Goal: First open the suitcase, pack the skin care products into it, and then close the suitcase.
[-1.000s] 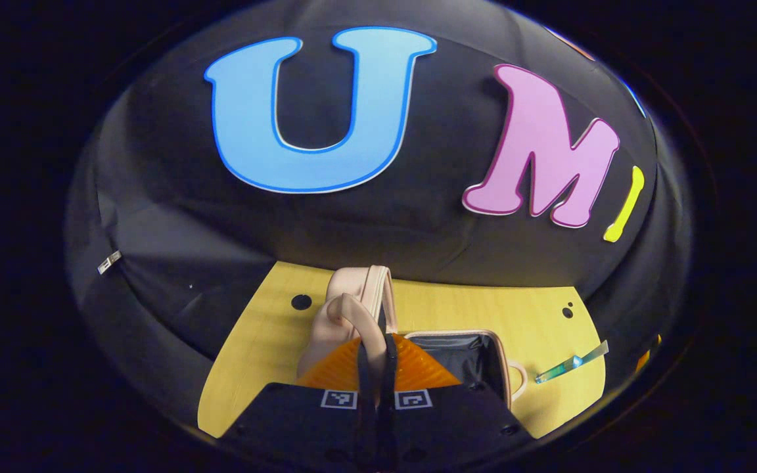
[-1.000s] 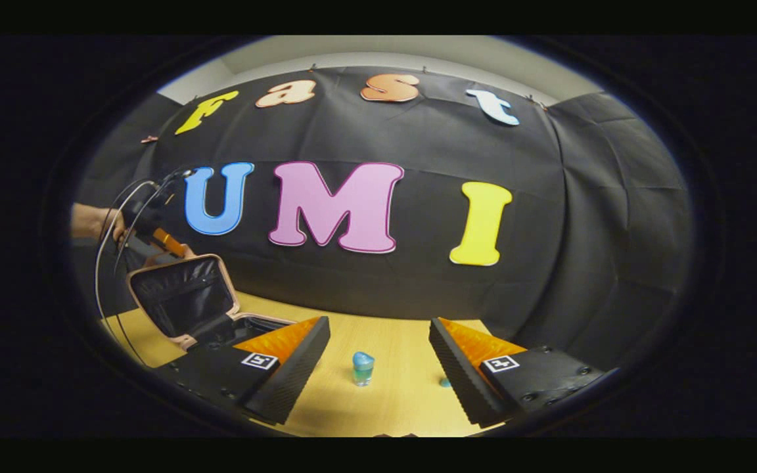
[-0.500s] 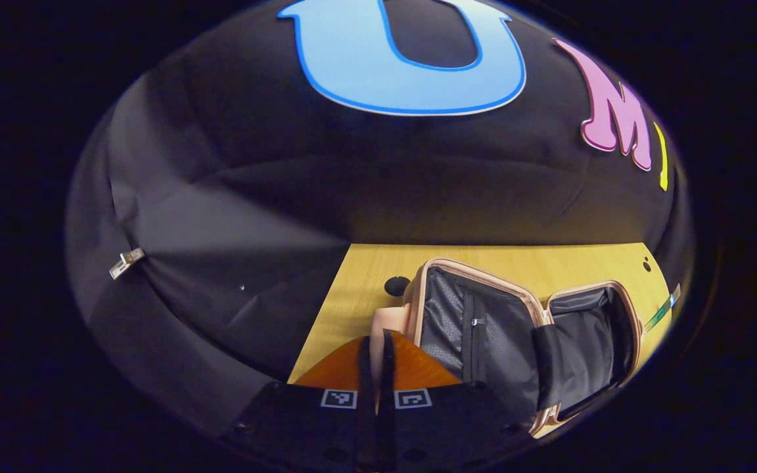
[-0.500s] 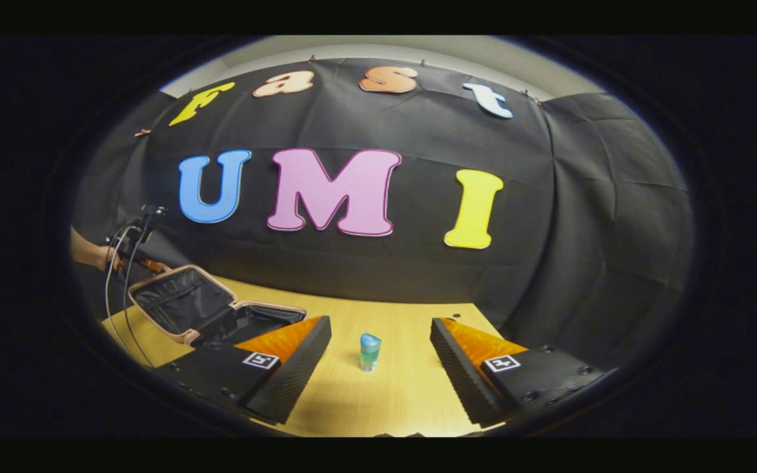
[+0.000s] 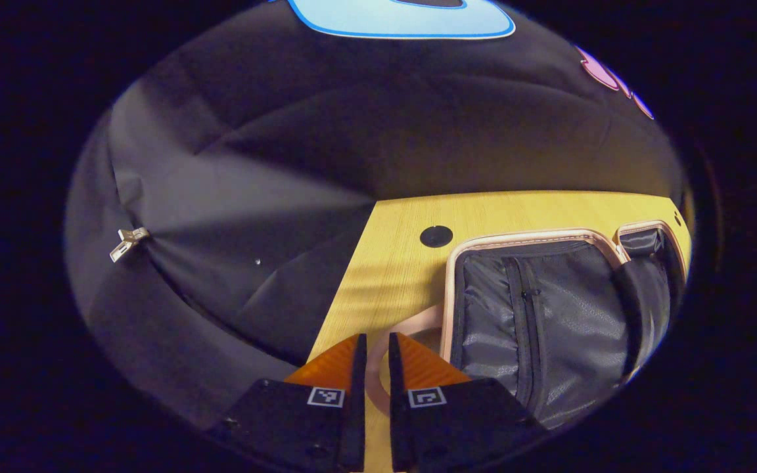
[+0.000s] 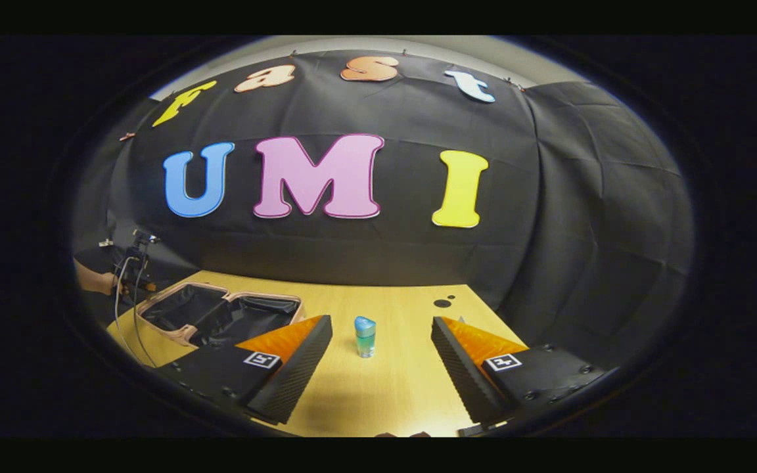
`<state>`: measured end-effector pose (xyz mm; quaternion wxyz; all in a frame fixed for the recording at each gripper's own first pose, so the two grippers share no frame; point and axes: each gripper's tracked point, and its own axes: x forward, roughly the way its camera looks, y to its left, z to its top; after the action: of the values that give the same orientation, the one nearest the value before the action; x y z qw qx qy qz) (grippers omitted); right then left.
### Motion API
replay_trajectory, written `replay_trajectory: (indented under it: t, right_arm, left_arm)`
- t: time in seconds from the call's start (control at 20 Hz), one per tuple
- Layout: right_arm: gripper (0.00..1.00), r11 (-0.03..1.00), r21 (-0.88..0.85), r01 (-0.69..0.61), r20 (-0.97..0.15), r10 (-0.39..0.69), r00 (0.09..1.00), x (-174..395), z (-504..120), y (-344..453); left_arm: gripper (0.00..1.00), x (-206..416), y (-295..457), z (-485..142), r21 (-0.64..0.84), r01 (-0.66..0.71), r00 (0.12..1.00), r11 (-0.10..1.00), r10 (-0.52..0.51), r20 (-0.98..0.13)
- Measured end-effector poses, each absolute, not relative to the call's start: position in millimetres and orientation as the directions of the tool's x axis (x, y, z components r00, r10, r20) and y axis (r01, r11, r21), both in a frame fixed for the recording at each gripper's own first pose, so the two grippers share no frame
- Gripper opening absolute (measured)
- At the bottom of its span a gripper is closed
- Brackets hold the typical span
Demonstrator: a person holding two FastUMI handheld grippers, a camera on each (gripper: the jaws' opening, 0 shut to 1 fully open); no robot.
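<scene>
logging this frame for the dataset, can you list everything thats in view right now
suitcase: one, pale pink shell with dark lining, lying fully open on the left part of the table
suitcase handle: one, pale pink loop, just ahead of the left gripper's fingers
skin care bottle: one, blue cap over a blue-green body, upright mid-table
table: one, light wood, with dark round holes
booth wall: black cloth behind the table
hand: one, at the far left, holding the left gripper
left gripper: slightly open, touching nothing
right gripper: wide open, bottle ahead between its fingers
</scene>
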<state>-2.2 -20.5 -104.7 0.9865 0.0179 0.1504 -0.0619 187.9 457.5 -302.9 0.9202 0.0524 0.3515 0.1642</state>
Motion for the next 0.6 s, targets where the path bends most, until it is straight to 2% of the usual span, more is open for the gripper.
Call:
replay_trajectory:
  t: [0.15,0.35,0.6]
  right_arm:
    - [0.97,0.989,0.037,0.141,-0.283,-0.125,0.951,0.6,-98.0,-27.2]
    - [0.96,0.989,0.023,0.145,-0.235,-0.136,0.963,-1.4,-84.6,-41.7]
    - [0.97,0.985,0.048,0.164,-0.213,-0.150,0.965,-13.1,-74.0,-62.1]
  left_arm:
    - [0.99,168.5,441.0,-262.1,0.190,-0.286,0.743,0.939,0.342,-0.576]
    - [0.99,161.0,384.4,-184.8,0.105,-0.279,0.865,0.954,0.297,-0.403]
    - [0.98,112.0,269.8,-128.8,0.079,-0.165,0.942,0.983,0.181,-0.281]
